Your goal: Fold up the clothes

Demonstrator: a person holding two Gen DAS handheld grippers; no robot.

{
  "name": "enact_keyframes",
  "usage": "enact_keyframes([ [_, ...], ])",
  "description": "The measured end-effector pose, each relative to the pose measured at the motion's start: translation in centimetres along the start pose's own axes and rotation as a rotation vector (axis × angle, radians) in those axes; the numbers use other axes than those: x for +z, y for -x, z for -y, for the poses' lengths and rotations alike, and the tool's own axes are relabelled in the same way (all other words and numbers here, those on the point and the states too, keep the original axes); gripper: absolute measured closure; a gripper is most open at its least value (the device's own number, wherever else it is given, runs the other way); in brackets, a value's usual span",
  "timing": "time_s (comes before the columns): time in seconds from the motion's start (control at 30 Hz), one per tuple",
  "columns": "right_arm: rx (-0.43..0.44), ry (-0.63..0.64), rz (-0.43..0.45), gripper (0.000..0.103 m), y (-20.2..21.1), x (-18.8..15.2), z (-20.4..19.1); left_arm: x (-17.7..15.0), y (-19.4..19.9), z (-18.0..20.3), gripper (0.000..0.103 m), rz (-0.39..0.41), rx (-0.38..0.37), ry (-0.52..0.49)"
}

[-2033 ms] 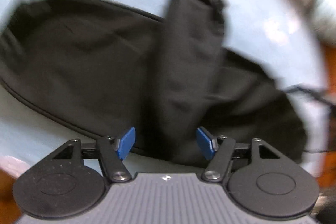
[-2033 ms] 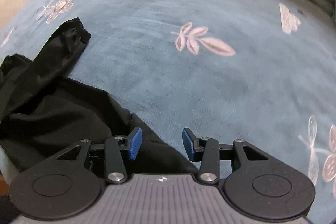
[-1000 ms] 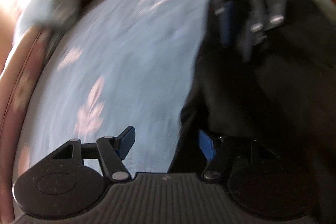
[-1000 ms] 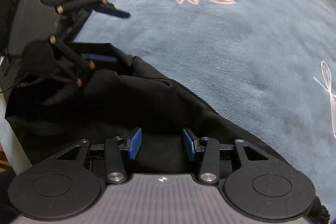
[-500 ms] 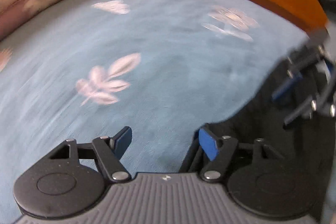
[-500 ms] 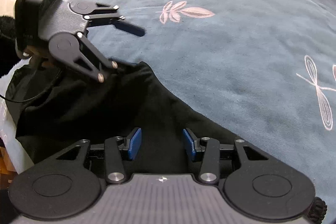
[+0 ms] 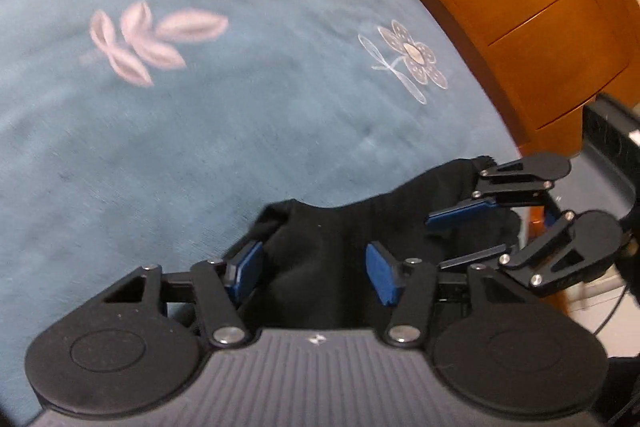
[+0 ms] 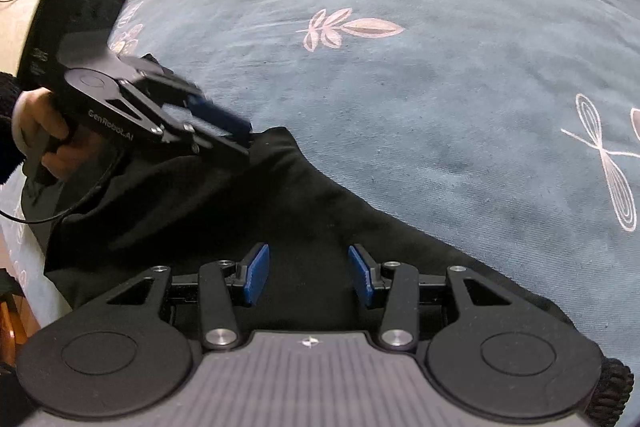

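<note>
The left gripper (image 7: 314, 269), jaws just narrowing, straddles the garment's (image 7: 360, 227) corner, seemingly ungripped; the right gripper (image 8: 306, 273) gapes nearby.

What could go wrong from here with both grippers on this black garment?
The left gripper, jaws just closing, straddles only a bunched corner of the black garment, so it may slip or trap extra layers. The right gripper looks open over the cloth; lifting now would probably leave that side on the blue bedspread.
</note>
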State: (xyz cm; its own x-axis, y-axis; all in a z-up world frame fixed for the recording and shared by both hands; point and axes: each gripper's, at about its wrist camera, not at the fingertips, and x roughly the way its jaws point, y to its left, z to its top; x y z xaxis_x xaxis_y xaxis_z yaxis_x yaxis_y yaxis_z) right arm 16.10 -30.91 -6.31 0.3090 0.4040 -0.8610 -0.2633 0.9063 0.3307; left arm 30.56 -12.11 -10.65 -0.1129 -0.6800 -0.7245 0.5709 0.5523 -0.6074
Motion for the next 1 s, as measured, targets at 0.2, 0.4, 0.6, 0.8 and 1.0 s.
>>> enact_keyframes([
  [0.2,0.006,-0.022,-0.012,0.054,0.0,-0.5,0.3,0.7,-0.7,-1.8,0.044,-0.101,-0.222,0.13],
  [0.4,0.014,-0.04,-0.014,0.053,-0.4,-0.4,0.6,0.3,-1.2,-2.1,0.046,-0.006,-0.203,0.19],
  [0.6,0.014,-0.032,-0.017,0.053,-0.4,-0.2,0.3,0.0,-0.9,-4.2,0.095,0.061,-0.233,0.344],
  [0.8,0.007,-0.03,-0.025,0.053,-0.7,-0.3,0.3,0.6,0.4,-4.2,0.098,0.108,-0.175,0.328],
  [1.0,-0.002,-0.035,-0.027,0.053,-0.9,-0.2,0.1,1.4,1.7,-5.5,0.086,0.073,-0.165,0.297],
])
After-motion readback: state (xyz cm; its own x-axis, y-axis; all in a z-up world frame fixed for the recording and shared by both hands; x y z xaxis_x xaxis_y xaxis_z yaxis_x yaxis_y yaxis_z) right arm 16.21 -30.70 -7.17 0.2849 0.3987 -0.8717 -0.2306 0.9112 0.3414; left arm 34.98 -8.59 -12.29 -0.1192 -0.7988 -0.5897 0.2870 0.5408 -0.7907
